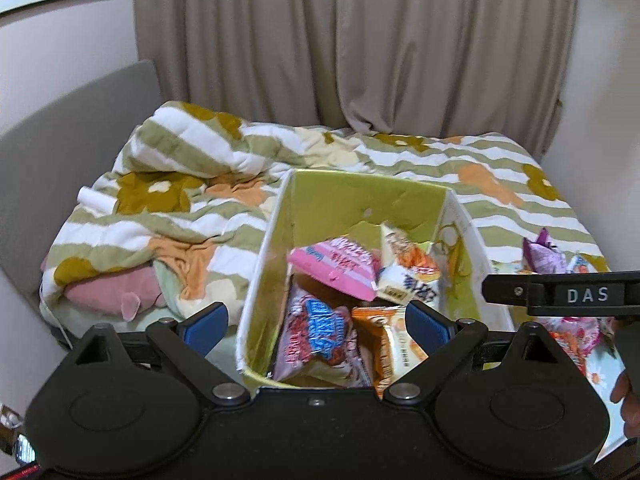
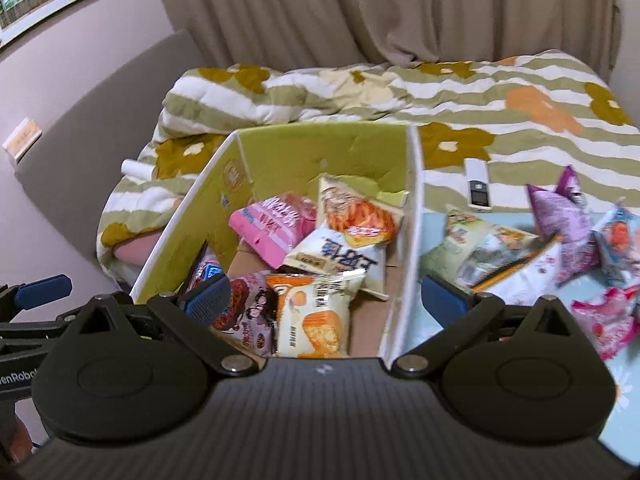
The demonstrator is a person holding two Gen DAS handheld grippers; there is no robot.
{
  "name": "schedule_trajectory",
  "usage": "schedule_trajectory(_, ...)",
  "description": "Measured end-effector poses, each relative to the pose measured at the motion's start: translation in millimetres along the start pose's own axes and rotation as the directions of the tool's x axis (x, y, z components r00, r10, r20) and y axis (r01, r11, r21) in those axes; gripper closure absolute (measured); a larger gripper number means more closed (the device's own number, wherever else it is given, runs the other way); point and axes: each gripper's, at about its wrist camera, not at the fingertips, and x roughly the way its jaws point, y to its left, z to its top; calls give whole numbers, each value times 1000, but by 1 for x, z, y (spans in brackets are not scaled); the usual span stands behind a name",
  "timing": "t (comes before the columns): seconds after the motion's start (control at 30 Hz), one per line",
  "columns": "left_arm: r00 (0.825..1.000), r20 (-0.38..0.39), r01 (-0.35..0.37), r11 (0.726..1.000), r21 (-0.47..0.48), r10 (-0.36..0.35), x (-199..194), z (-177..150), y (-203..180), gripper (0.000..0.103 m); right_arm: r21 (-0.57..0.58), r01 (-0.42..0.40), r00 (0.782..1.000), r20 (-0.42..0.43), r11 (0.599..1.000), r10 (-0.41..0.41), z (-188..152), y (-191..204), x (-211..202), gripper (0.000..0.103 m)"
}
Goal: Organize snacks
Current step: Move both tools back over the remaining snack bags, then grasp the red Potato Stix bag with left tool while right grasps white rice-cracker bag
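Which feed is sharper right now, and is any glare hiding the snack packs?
Left wrist view: crisp, print on the pink pack in the box is sharp; dim, even room light, no glare. Right wrist view: motion-smeared, worst on the purple pack and loose snacks at right; orange pack stays legible. Both bend straight edges, fisheye.

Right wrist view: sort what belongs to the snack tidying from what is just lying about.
Part of the job:
- box
- pink packet and orange packet, in the box
- purple packet and pale green packet, loose to the box's right

Just lying about:
- remote control
- quilt
- white roll
- curtain
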Motion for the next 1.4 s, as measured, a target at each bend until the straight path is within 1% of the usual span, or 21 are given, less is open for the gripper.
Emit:
schedule_trajectory(0.13,998,18,63,997,37,-64,-8,4,-17,5,59,32,999,21,998,-34,-2,-16,-27,0)
schedule_trajectory(0.23,992,37,114,992,58,-117,-14,6,-34,3,82,77,996,42,994,-80,-5,-30,-49,0)
schedule_trajectory(0.37,984,44,167,983,74,-171,-19,8,-56,3,90,151,984,77,984,-158,-5,-55,-78,0)
schedule_trajectory(0.47,979,42,194,975,108,-199,-22,6,-81,3,118,188,975,99,975,-200,-6,-83,-94,0)
schedule_trajectory(0.6,973,17,228,966,125,-232,-18,1,-117,3,157,230,962,116,961,-249,-10,-129,-107,0)
schedule_trajectory(0.7,965,-19,262,958,113,-262,-9,-3,-148,3,150,263,954,110,953,-280,-13,-162,-111,0)
schedule_trajectory(0.77,959,-59,282,952,115,-277,2,-7,-171,3,143,289,947,100,947,-304,-14,-183,-110,0)
schedule_trajectory(0.87,956,-108,284,953,106,-273,19,-15,-201,3,149,315,941,77,937,-328,-19,-220,-102,0)
schedule_trajectory(0.97,958,-141,263,961,83,-250,38,-25,-226,3,153,329,939,49,932,-340,-25,-251,-87,0)
schedule_trajectory(1.13,959,-203,214,975,51,-200,70,-39,-257,3,151,308,951,-16,939,-310,-32,-297,-56,0)
schedule_trajectory(1.23,954,-245,188,982,38,-173,87,-45,-270,3,141,293,956,-51,946,-288,-33,-315,-39,0)
schedule_trajectory(1.4,948,-297,134,990,47,-114,114,-54,-286,3,135,276,960,-92,952,-265,-32,-334,-13,0)
